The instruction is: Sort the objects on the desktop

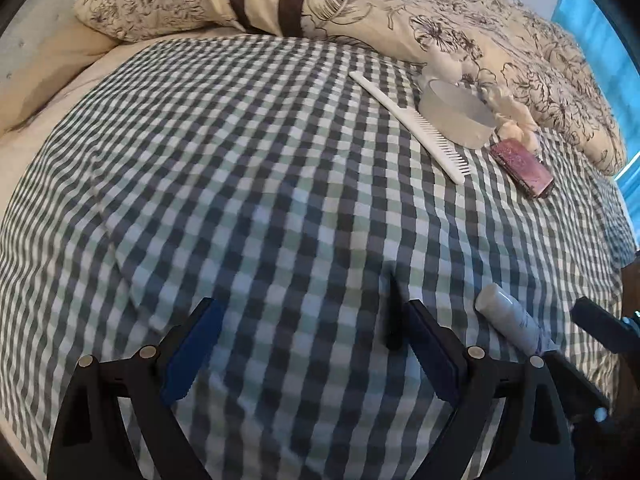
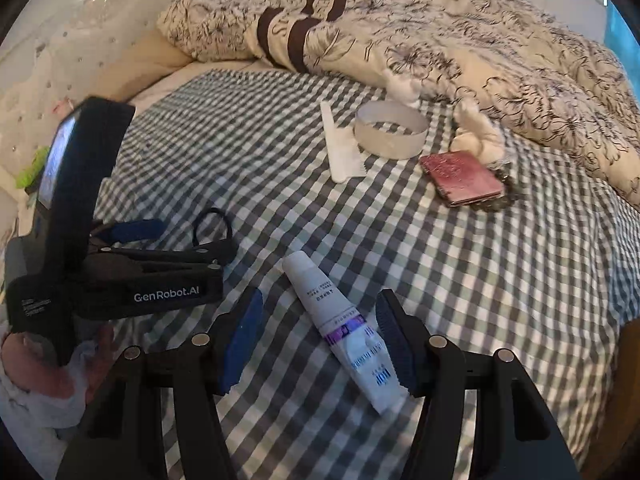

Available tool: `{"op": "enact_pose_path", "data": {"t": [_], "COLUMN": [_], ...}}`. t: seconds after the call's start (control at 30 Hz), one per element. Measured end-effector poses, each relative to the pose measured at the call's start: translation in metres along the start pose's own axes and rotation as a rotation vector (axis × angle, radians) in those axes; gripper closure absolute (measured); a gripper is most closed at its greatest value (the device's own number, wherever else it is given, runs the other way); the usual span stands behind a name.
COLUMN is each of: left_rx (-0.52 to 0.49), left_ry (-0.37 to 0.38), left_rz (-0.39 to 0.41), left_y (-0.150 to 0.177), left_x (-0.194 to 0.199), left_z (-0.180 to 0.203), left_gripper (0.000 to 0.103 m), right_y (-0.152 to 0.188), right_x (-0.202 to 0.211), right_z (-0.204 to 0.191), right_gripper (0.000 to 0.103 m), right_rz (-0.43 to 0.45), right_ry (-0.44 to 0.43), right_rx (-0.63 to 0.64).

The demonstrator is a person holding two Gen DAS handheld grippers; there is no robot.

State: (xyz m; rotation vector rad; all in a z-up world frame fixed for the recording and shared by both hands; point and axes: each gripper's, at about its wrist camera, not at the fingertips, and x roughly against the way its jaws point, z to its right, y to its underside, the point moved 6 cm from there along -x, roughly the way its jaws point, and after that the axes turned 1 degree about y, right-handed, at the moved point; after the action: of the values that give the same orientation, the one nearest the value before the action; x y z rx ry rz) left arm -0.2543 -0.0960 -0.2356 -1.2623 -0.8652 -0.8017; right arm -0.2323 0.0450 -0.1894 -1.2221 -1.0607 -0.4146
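Right wrist view: right gripper (image 2: 320, 336) spread wide, straddling white tube (image 2: 340, 328) on checked cloth (image 2: 480, 280), not yet pinching; looks lined up for a grab. Left gripper (image 1: 308, 344) also spread, empty, near a black hair tie (image 2: 212, 224). Comb (image 2: 340, 148), clear ring dish (image 2: 390, 132), pink case (image 2: 462, 178) grouped far side, prob. the sorted pile.

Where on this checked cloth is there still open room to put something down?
The wide stretch of checked cloth left of the white comb is bare. It is crowded at the far right: comb, clear round dish and pink case cluster together; the white tube lies nearer.
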Motion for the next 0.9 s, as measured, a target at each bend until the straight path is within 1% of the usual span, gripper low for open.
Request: {"op": "enact_pose_path", "data": {"t": [0.03,0.13,0.17,0.27,0.3,0.33,0.37,0.4,0.43,0.47,0.5,0.53,0.6,0.7,0.83,0.9], "left_rx": [-0.010,-0.016,-0.020,-0.044,-0.051,-0.056,-0.059,-0.062,-0.068,-0.070,-0.071,-0.068,-0.053,-0.042,-0.040,-0.040], "left_ry": [0.005,0.078,0.080,0.037,0.033,0.040,0.043,0.049,0.064,0.071,0.066,0.065,0.078,0.099,0.113,0.107], "left_rz": [0.000,0.005,0.006,-0.004,0.003,0.013,0.025,0.032,0.033,0.032,0.033,0.035,0.040,0.054,0.060,0.065], "left_y": [-0.001,-0.003,-0.004,-0.004,-0.004,-0.004,-0.005,-0.005,-0.006,-0.008,-0.011,-0.012,-0.013,-0.012,-0.014,-0.016], "left_x": [0.000,0.004,0.004,-0.003,-0.003,-0.001,0.001,0.003,0.005,0.006,0.006,0.007,0.011,0.019,0.032,0.039], "left_z": [0.003,0.011,0.014,0.021,0.023,0.025,0.026,0.027,0.029,0.031,0.031,0.030,0.029,0.029,0.029,0.028], "left_gripper": [0.009,0.009,0.009,0.009,0.010,0.016,0.038,0.068,0.079,0.085,0.087,0.092,0.096,0.098,0.098,0.098], "right_y": [0.000,0.003,0.004,0.007,0.008,0.009,0.010,0.011,0.011,0.010,0.010,0.009,0.009,0.008,0.007,0.006], "right_x": [-0.003,-0.012,-0.015,-0.023,-0.025,-0.027,-0.028,-0.028,-0.028,-0.028,-0.027,-0.026,-0.025,-0.022,-0.014,-0.004], "right_z": [0.000,0.001,0.002,0.005,0.006,0.007,0.009,0.012,0.013,0.014,0.015,0.015,0.016,0.017,0.023,0.025], "right_gripper": [0.044,0.044,0.044,0.045,0.045,0.045,0.046,0.051,0.053,0.058,0.064,0.067,0.072,0.078,0.080,0.080], "right_rz": [-0.003,-0.015,-0.019,-0.034,-0.037,-0.040,-0.042,-0.042,-0.044,-0.044,-0.042,-0.041,-0.039,-0.030,-0.024,-0.005], "right_ry": [-0.002,-0.011,-0.013,-0.012,-0.010,-0.012,-0.015,-0.014,-0.010,-0.011,-0.021,-0.032,-0.036,-0.036,-0.034,-0.042], "right_rx": [0.001,-0.001,-0.003,-0.008,-0.012,-0.019,-0.029,-0.039,-0.046,-0.052,-0.062,-0.069,-0.078,-0.097,-0.138,-0.159]}}
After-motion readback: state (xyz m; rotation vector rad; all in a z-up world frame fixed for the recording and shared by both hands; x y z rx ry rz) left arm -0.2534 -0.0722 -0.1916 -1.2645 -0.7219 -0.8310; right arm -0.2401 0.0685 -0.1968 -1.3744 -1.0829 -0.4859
